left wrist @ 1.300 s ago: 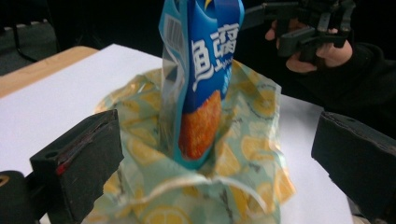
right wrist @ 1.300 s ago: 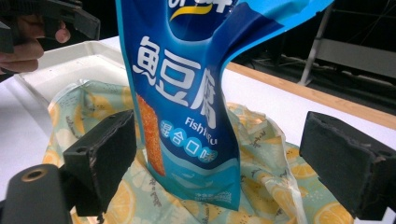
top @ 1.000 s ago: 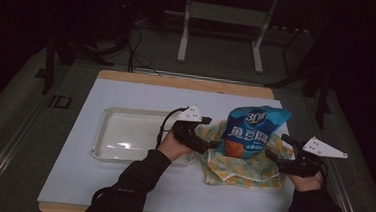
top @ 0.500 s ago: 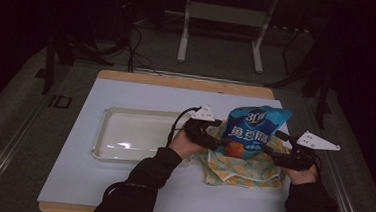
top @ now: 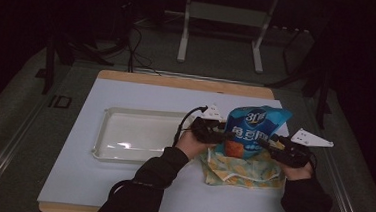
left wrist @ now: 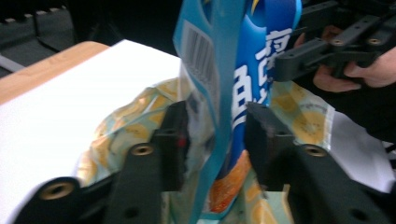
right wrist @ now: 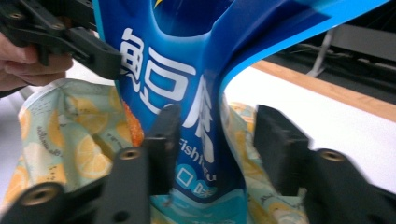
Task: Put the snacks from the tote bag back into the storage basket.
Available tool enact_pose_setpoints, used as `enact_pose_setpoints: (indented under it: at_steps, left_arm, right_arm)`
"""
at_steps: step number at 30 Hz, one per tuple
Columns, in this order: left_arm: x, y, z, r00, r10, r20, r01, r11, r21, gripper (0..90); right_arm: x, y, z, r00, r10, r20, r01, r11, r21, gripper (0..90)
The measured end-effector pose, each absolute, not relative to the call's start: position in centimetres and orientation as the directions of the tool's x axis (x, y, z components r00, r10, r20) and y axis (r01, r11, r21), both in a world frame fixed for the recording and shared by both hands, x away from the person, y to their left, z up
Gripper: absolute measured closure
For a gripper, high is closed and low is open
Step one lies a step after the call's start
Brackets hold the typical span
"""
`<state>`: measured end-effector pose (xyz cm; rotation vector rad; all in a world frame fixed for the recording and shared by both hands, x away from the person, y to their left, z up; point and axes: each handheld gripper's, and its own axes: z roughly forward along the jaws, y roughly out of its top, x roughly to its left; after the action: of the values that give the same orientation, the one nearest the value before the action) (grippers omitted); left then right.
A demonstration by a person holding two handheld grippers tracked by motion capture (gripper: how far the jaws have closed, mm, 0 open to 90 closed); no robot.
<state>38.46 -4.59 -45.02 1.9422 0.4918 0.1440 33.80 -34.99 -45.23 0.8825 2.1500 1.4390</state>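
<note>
High view: the blue bag [top: 252, 130] is being kept upright on the yellow pouch [top: 244, 171], right of the tray [top: 105, 130], on the desk [top: 80, 183]. A second ago both grippers were standing a little off the bag with fingers wide; the left gripper [top: 219, 134] is now being brought against the bag's left edge and the right gripper [top: 268, 144] against its right edge, and both sets of jaws have just been closing with the bag between them. This is judged to be the start of a two-sided grasp, probably for lifting the bag off the pouch.

In the left gripper view, the bag's edge [left wrist: 219, 93] is being straddled by narrowed fingers [left wrist: 173, 140], with the left pad touching the film and a small gap at the other pad. In the right gripper view, the bag [right wrist: 187, 93] is being touched by one finger [right wrist: 163, 140], while the other is being kept apart from it; no firm pinch is being made yet.
</note>
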Motion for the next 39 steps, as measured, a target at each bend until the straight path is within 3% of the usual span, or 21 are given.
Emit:
enact_pose_setpoints:
  at_steps: [8,19,39]
  left_arm:
    - [38.5,-4.9,-45.1,0.904,0.411,-0.113,0.271,-0.349,0.897,73.2]
    - [38.4,-5.2,-44.9,0.903,0.416,-0.104,0.268,-0.359,0.894,82.3]
    - [38.3,-5.9,-42.8,0.899,0.427,-0.093,0.268,-0.371,0.889,85.9]
  right_arm:
    - [34.0,-34.6,-45.0,-0.720,0.694,-0.013,0.280,0.307,0.910,72.2]
    - [33.8,-34.0,-44.8,-0.715,0.698,-0.029,0.275,0.319,0.907,85.1]
    - [33.4,-34.1,-43.2,-0.697,0.717,-0.028,0.274,0.301,0.913,88.9]
